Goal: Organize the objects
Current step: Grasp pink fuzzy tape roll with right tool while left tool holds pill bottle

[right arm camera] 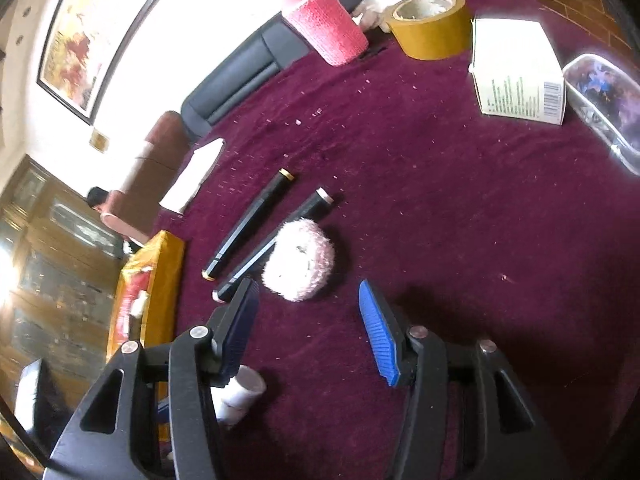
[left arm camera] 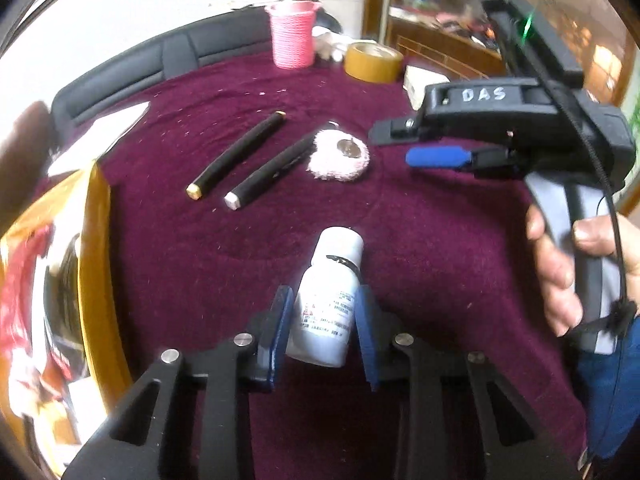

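Note:
A small white bottle (left arm camera: 330, 304) with a printed label lies on the maroon cloth (left arm camera: 420, 260), cap pointing away. My left gripper (left arm camera: 323, 334) has both blue pads pressed against its sides. In the right wrist view the bottle (right arm camera: 242, 396) shows partly behind a finger. My right gripper (right arm camera: 308, 328) hangs open over the cloth with nothing between its pads, and a hand holds it at the right (left arm camera: 416, 146). Just ahead of it lies a pink fluffy puff (right arm camera: 298, 264), resting against one of two black pens (right arm camera: 248, 224) that lie side by side.
At the far edge stand a pink knitted cup (left arm camera: 292, 36) and a brown tape roll (left arm camera: 372, 62). A white box (right arm camera: 516, 68) and a clear plastic case (right arm camera: 604, 100) lie far right. A yellow-red packet (left arm camera: 60, 280) lies left, white paper (right arm camera: 196, 172) beyond it.

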